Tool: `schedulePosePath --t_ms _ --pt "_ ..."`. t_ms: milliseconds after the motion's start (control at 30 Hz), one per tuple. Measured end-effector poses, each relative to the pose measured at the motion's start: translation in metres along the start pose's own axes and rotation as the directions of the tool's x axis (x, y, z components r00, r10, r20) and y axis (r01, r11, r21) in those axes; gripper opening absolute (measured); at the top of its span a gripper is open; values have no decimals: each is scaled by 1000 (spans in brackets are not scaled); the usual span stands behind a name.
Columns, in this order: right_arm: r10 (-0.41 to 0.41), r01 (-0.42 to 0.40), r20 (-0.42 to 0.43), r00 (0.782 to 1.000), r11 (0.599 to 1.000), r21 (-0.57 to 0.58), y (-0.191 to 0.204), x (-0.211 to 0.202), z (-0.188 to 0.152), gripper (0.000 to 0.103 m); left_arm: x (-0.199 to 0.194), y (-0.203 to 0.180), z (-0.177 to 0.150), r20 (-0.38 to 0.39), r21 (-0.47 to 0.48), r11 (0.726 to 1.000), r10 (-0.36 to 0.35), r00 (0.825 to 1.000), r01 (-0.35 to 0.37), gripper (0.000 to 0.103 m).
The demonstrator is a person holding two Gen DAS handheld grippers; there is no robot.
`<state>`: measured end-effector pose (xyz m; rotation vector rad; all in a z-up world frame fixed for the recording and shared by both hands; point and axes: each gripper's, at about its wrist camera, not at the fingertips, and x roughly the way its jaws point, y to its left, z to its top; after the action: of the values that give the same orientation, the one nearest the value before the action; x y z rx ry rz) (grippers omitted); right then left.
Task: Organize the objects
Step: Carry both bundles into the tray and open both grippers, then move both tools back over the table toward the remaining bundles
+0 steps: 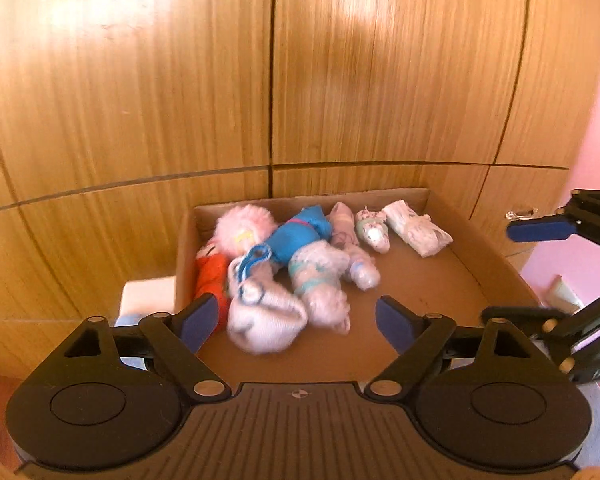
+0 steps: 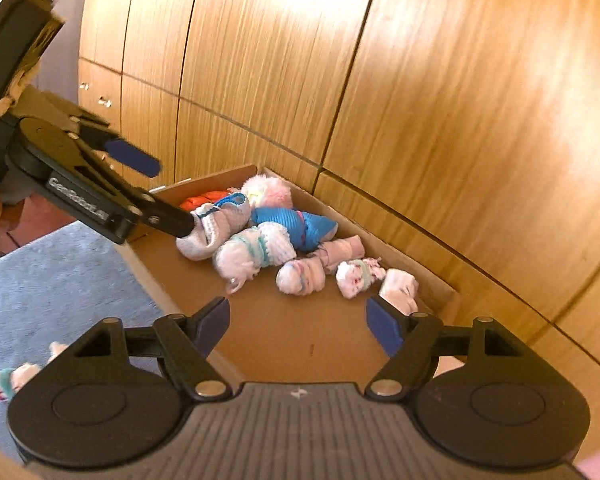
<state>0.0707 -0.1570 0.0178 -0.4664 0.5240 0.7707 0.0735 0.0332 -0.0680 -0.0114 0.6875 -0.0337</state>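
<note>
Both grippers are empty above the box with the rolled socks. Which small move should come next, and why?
Probably the right gripper should turn toward the loose socks on the grey carpet and fetch them. Both it and the left gripper are open and hold nothing, the cardboard box already holds a row of sock bundles, and bare box floor remains for more.

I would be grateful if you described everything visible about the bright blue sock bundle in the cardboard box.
The blue sock bundle is a rolled, ribbed knit fabric in bright blue with a thin pink stripe near one end. It lies on its side on the floor of the cardboard box, near the back wall, in the middle of the row. A fluffy pink bundle presses against one side, a pale pink roll against the other, and a white and teal fuzzy bundle overlaps its front. No gripper touches it.
</note>
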Motion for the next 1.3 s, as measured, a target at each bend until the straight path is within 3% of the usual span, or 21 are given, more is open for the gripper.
schedulePosePath --t_ms 233,533,833,1133,1300 --pt "-9 6 31 999 994 108 20 -40 -35 77 -51 -9 -60 14 5 1000 -26 1000 26 93" --pt "-20 20 1 1000 981 193 52 -45 -81 77 -101 -36 -137 24 59 997 -43 999 42 94" --pt "-11 11 1 1000 967 254 73 -46 -101 75 -87 -58 -158 5 102 992 -70 998 69 94" --pt "-18 19 -7 1000 957 290 76 -40 -111 74 -67 -56 -163 -31 95 991 -88 996 91 93" --pt "-11 16 -18 1000 946 324 70 -38 -117 64 -62 -51 -166 -48 92 991 -96 994 100 90"
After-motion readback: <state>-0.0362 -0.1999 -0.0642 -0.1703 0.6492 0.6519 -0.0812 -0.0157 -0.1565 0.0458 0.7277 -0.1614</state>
